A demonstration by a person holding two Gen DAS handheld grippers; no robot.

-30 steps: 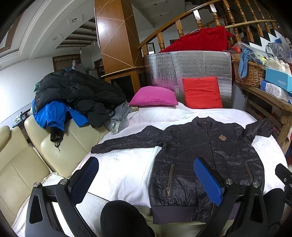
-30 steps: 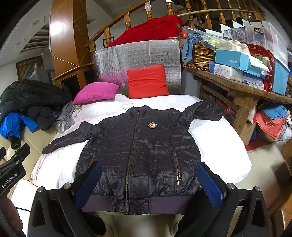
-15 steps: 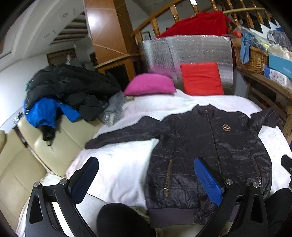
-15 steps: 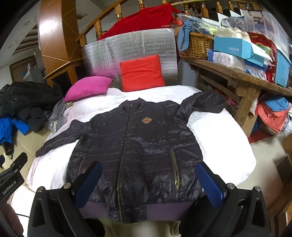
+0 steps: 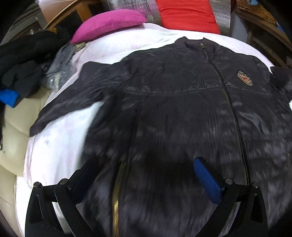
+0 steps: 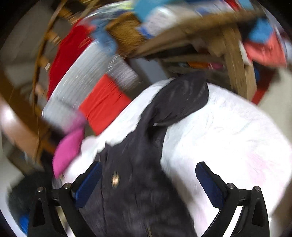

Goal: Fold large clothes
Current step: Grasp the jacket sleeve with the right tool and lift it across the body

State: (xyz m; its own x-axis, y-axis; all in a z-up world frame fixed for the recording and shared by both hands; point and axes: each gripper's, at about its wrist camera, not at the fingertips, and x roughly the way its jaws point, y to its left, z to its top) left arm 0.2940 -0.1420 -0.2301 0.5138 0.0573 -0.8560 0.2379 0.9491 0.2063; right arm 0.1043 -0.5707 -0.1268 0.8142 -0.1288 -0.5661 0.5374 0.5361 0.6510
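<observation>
A dark quilted zip jacket [image 5: 182,113] lies front up, spread flat on a white cover [image 5: 54,149], its left sleeve stretched to the left. My left gripper [image 5: 144,175] is open and empty, low over the jacket's lower left front by a pocket zip. In the tilted, blurred right wrist view the jacket [image 6: 138,182] shows with its right sleeve [image 6: 180,102] bunched at the far edge. My right gripper [image 6: 148,180] is open and empty over the jacket's right chest and shoulder.
A pink cushion [image 5: 109,23] and a red cushion [image 5: 186,14] lie at the head of the cover. A pile of dark and blue clothes [image 5: 20,69] sits on the cream sofa at the left. A cluttered wooden table [image 6: 219,36] stands to the right.
Both grippers have moved forward and down close over the jacket. The right gripper has swung and rolled towards the right sleeve. Both stay open and empty.
</observation>
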